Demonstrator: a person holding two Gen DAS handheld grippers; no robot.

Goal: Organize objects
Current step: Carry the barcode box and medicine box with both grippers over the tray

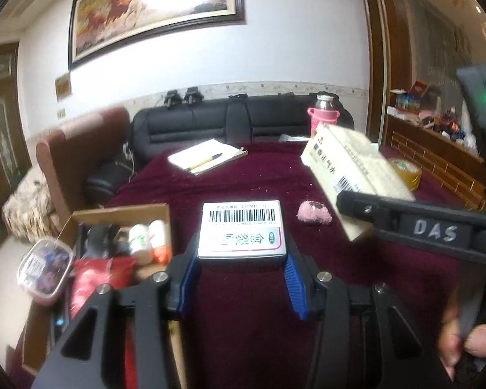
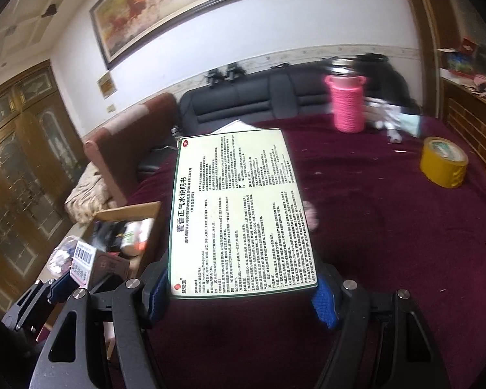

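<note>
A: Two boxes are off the table, one in each gripper. At the far left stands the cardboard box [image 1: 120,223], holding small bottles [image 1: 147,240], with a clear plastic tub [image 1: 45,269] and a red packet [image 1: 97,275] at its near edge.

B: And beside it?

A: The left gripper [image 1: 241,272] pinches the small white box [image 1: 242,230] between its blue pads [image 1: 293,283]; the barcode faces up. That box hangs above the dark red tablecloth [image 1: 243,178], just right of the cardboard box.

B: What lies farther back?

A: A notepad [image 1: 207,155] with a pen [image 1: 207,161] on it, in front of the black sofa [image 1: 210,120]. To the right of the small box, a pink fuzzy lump [image 1: 314,213] rests on the cloth.

B: And the right side?

A: The right gripper [image 2: 243,291] clamps the large cream box [image 2: 239,214], printed text upward, tilted and clear of the cloth. Behind it stands a pink-sleeved flask [image 2: 346,103]; farther right a roll of yellow tape [image 2: 444,162] lies flat, well apart from both boxes. A hand [image 1: 469,343] shows at the lower right edge of the left wrist view.
</note>
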